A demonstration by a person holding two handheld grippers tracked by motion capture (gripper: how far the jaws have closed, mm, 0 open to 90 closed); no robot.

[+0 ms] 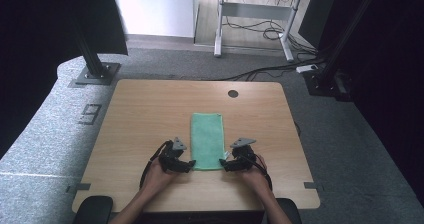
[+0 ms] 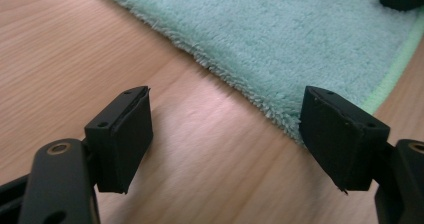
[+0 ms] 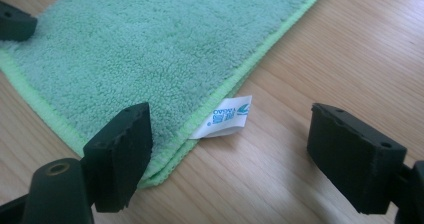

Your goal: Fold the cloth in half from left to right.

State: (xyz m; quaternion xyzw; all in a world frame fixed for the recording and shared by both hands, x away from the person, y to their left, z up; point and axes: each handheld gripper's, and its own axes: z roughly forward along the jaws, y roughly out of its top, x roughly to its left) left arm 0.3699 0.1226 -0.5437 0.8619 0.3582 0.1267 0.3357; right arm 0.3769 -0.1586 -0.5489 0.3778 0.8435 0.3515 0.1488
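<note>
towel (image 2: 300, 29) cut off at top and right edges | label (image 3: 227, 116) print too small to read | forearms (image 1: 145, 199) cropped at bottom

Wooden worktop (image 1: 150, 114), round cable hole (image 1: 233, 93) near its far edge. Grey carpet (image 1: 60, 129) around it, a "9" marked on it (image 1: 89, 114) at left. Black post on base plate (image 1: 95, 74) upper left. White desk frame (image 1: 255, 29) top centre, cables (image 1: 265, 31) under it.
</note>
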